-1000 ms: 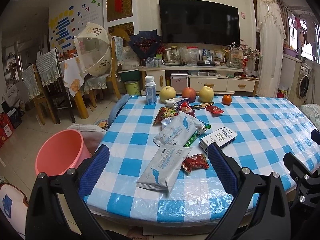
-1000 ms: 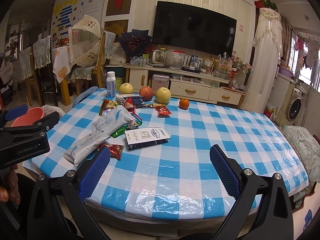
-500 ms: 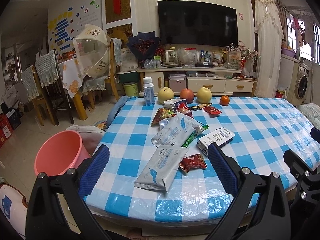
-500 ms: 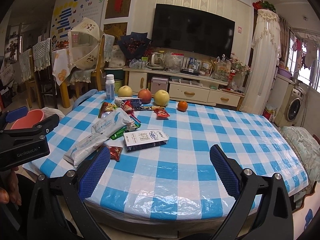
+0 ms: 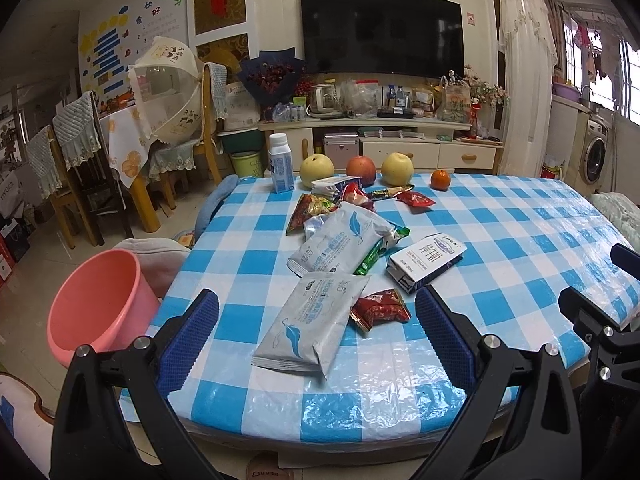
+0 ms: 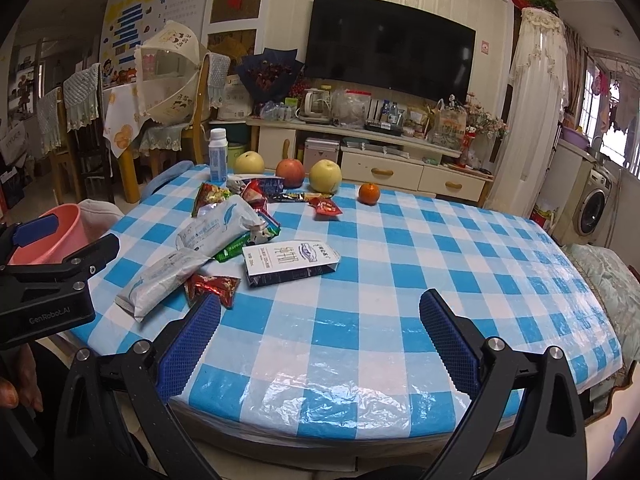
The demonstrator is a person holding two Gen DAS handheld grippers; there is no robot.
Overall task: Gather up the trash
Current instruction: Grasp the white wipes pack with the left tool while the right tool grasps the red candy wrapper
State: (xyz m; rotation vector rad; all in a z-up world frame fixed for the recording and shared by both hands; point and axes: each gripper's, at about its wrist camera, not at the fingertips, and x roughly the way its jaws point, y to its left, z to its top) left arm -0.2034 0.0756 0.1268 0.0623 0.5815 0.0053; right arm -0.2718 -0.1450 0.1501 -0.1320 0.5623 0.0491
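Trash lies on the blue-checked table (image 5: 500, 216): a near silver wrapper (image 5: 310, 324) (image 6: 160, 280), a second silver wrapper (image 5: 340, 242) (image 6: 218, 228), a red snack wrapper (image 5: 380, 309) (image 6: 212, 285), a flattened milk carton (image 5: 426, 261) (image 6: 290, 262), a green wrapper (image 5: 370, 258) and several small wrappers behind. A pink bucket (image 5: 94, 306) (image 6: 52, 232) stands on the floor left of the table. My left gripper (image 5: 316, 340) is open and empty, over the near wrapper. My right gripper (image 6: 318, 344) is open and empty, over bare tablecloth.
A milk bottle (image 5: 280, 162), two pears (image 5: 317, 169), an apple (image 5: 361, 170) and an orange (image 5: 440, 179) stand along the table's far edge. Chairs (image 5: 80, 168) and a second table are at the left. A TV cabinet (image 5: 400, 140) stands behind.
Both grippers have drawn back slightly from the table; the objects look a little smaller. Nothing on the table has moved.
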